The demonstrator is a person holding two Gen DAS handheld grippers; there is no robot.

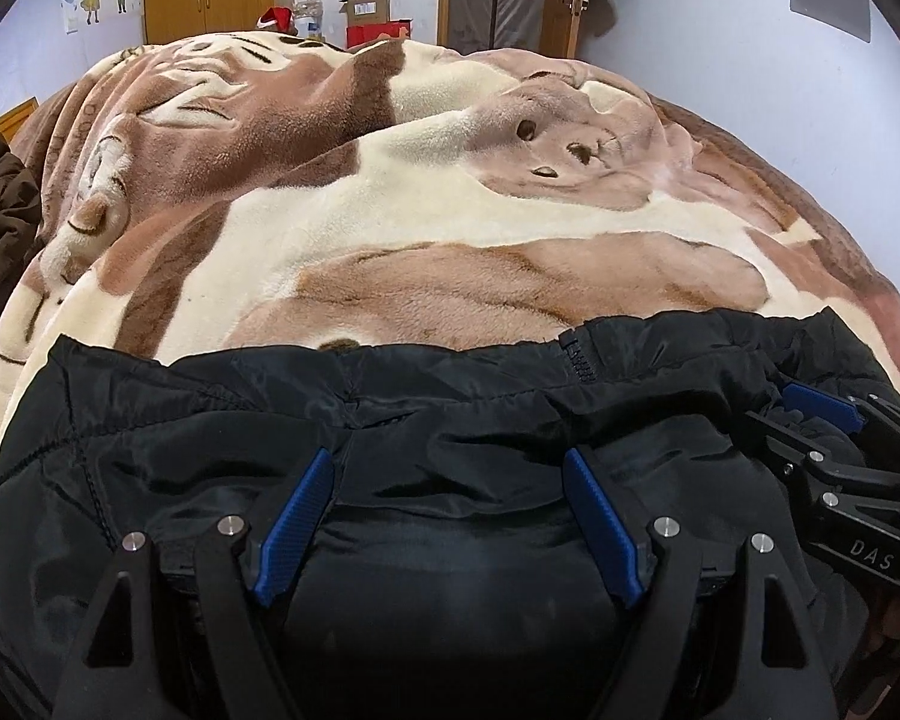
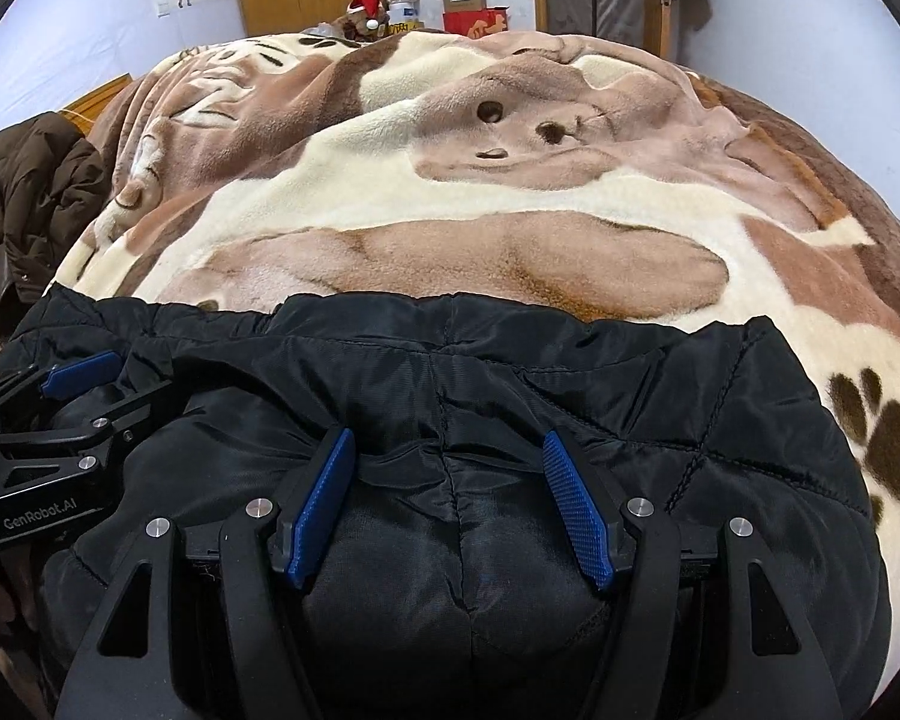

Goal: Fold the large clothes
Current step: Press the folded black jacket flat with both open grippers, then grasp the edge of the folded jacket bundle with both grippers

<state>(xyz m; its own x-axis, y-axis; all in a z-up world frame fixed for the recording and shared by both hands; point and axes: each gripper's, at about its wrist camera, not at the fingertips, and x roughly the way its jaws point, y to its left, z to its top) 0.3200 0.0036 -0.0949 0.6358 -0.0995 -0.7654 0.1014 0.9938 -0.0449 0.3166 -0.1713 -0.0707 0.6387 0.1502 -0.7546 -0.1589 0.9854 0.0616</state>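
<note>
A black quilted jacket (image 1: 450, 414) lies bunched on the near part of the bed; it also fills the lower half of the right wrist view (image 2: 510, 384). My left gripper (image 1: 450, 468) is open, its blue pads resting on the jacket with fabric bulging between them. My right gripper (image 2: 444, 450) is open in the same way on the jacket's right part. The right gripper shows at the right edge of the left wrist view (image 1: 822, 414), and the left gripper at the left edge of the right wrist view (image 2: 84, 372).
A plush brown and cream bear-print blanket (image 1: 426, 204) covers the bed. A dark brown puffer coat (image 2: 30, 192) lies at the bed's left edge. Cardboard and red boxes (image 2: 468, 6), a wardrobe and a door stand at the far wall.
</note>
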